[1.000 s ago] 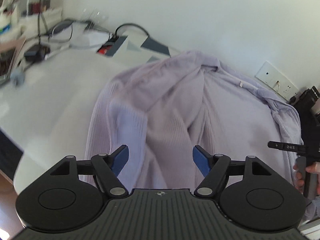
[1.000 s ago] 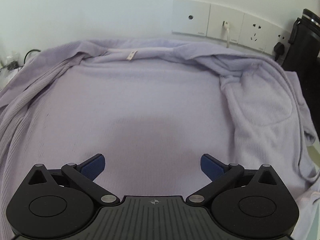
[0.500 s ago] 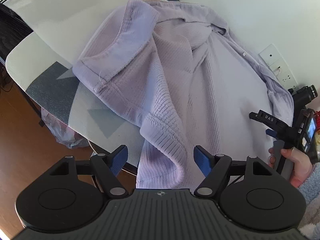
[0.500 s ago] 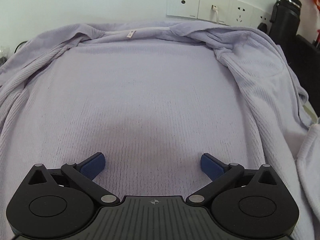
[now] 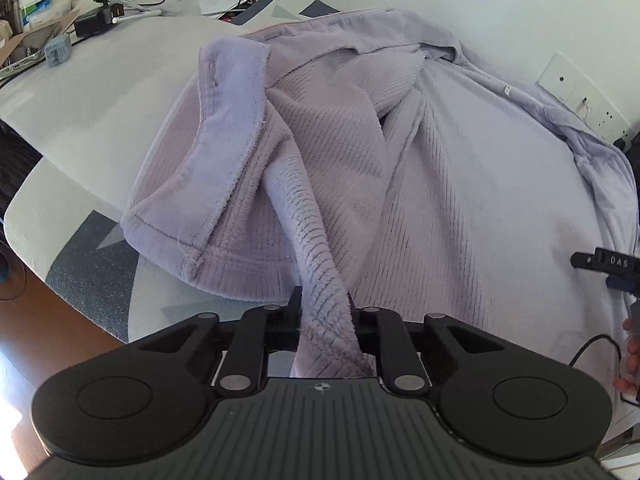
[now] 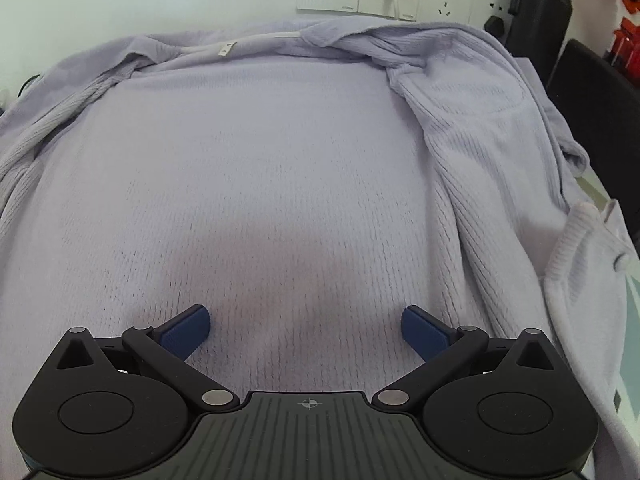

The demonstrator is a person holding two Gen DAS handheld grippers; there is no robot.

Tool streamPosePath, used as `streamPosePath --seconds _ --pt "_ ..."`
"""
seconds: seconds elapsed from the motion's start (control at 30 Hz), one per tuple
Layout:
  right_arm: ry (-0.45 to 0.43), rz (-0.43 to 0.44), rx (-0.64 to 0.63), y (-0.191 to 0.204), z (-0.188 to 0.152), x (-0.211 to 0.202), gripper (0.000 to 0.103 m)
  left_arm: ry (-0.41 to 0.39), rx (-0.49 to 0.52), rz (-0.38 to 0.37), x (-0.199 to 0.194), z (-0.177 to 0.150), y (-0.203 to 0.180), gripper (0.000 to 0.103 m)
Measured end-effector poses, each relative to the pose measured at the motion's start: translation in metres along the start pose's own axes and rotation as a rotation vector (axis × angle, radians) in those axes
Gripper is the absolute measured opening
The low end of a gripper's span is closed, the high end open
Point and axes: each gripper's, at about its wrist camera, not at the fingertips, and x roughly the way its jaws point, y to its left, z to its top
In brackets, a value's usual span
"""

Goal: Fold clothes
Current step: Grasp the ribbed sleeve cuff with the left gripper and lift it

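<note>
Left wrist view: the left tongs (image 5: 325, 316) have just been closing and now pinch a ribbed front edge of the lilac cardigan (image 5: 460, 184), which lies spread on the pale surface (image 5: 92, 92) with its left flap bunched and turned over. Judging by this, the grasp for a fold is made; next the edge wants lifting and carrying across the body.

Right wrist view: the right tongs (image 6: 306, 326) stand wide apart over the cardigan's (image 6: 256, 160) flat back panel, holding nothing. They likely need an edge of their own, perhaps the rumpled right side.
</note>
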Motion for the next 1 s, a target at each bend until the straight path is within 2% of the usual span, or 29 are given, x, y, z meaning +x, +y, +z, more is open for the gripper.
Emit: streamPosePath --seconds 0.13,0.27,0.4,0.6,0.87,0.9,1.0 --pt "-0.018 -0.001 -0.005 -0.002 -0.005 -0.001 0.102 -0.034 -0.051 0.017 -0.008 0.006 0.011 0.012" --pt "-0.033 0.003 -0.008 -0.003 -0.008 -0.003 0.102 -0.125 -0.077 0.056 -0.031 0.007 0.025 0.012" --pt "-0.052 0.006 -0.013 -0.003 -0.01 -0.003 0.102 -0.068 -0.105 0.066 -0.025 0.002 0.035 0.013" --pt "-0.065 0.005 -0.013 -0.004 -0.01 -0.003 0.102 -0.066 -0.137 0.101 -0.026 -0.002 0.042 0.021" --pt "-0.086 0.002 -0.009 -0.004 -0.014 -0.003 0.102 -0.067 -0.162 0.104 -0.022 0.004 0.044 0.022" --pt "-0.088 0.002 -0.009 -0.003 -0.014 -0.003 0.102 -0.067 -0.161 0.106 -0.021 0.004 0.043 0.023" --pt "-0.088 0.001 -0.006 -0.003 -0.014 -0.003 0.102 -0.065 -0.157 0.114 -0.019 0.005 0.041 0.036"
